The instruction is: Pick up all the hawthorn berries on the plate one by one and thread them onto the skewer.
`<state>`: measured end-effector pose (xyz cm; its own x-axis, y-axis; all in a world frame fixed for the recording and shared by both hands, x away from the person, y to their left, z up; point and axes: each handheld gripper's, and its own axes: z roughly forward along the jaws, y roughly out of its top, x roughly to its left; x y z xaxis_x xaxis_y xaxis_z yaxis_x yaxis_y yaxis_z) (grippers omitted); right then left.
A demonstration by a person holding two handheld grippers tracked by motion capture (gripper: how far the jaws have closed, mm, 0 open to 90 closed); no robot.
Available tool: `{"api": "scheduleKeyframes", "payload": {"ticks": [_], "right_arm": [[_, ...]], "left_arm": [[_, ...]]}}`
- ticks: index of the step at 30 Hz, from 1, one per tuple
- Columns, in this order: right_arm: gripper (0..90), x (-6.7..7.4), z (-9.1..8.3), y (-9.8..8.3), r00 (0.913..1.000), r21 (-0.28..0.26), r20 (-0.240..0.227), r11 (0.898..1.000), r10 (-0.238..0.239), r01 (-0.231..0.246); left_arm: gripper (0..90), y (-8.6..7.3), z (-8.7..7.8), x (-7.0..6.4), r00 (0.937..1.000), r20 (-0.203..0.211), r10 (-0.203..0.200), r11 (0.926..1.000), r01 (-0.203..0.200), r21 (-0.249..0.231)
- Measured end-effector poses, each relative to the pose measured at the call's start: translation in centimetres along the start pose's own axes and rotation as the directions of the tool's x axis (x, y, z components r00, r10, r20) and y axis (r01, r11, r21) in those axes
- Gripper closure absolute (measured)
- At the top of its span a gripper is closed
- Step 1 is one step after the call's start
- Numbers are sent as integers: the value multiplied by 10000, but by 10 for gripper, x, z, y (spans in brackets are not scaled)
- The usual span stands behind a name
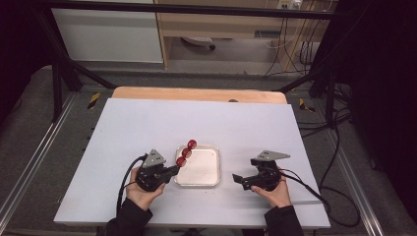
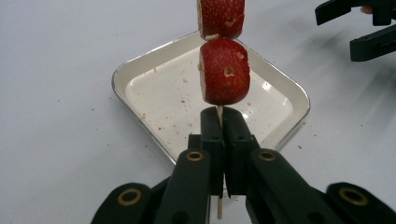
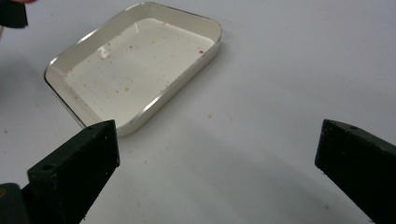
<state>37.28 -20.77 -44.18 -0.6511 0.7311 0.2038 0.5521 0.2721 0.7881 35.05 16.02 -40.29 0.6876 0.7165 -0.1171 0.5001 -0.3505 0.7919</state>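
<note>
Nearest to me, my left claw [image 2: 223, 135] is clamped tight on the bare lower end of a thin wooden skewer [image 2: 218, 114], and my right claw [image 3: 217, 154] stands fully spread with nothing between its jaws, low over the white tabletop [image 3: 289, 70] just beside the near corner of the tray [image 3: 184, 91]. The skewer carries three red strawberry pieces [image 1: 186, 152]; in the left gripper view the lowest piece [image 2: 225, 71] sits just above the jaw tips. Its long axis runs away from me and a little to the right, rising from the left claw out over the tray's left rim [image 1: 177, 167], tip end farthest off. The shallow metal tray is bare inside apart from crumbs and red flecks. I judge the step in hand to be stripping the fruit off the stick into the tray: the next move would call for bringing the right claw across to the lowest piece, closing gently, and drawing it along the skewer's line without bending it.
</note>
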Motion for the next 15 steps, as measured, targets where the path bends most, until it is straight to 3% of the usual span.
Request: {"api": "scheduleKeyframes", "payload": {"ticks": [7, 15], "right_arm": [[8, -11, -11, -13, 9995, 148, 298, 9998, 120, -124], [10, -21, -20, -26, 9975, 387, 700, 9992, 19, -46]], "left_arm": [[881, 12, 4, 3, 9996, -29, 270, 9988, -268, 411], [881, 18, 13, 9, 9998, -43, 212, 9966, -208, 793]]}}
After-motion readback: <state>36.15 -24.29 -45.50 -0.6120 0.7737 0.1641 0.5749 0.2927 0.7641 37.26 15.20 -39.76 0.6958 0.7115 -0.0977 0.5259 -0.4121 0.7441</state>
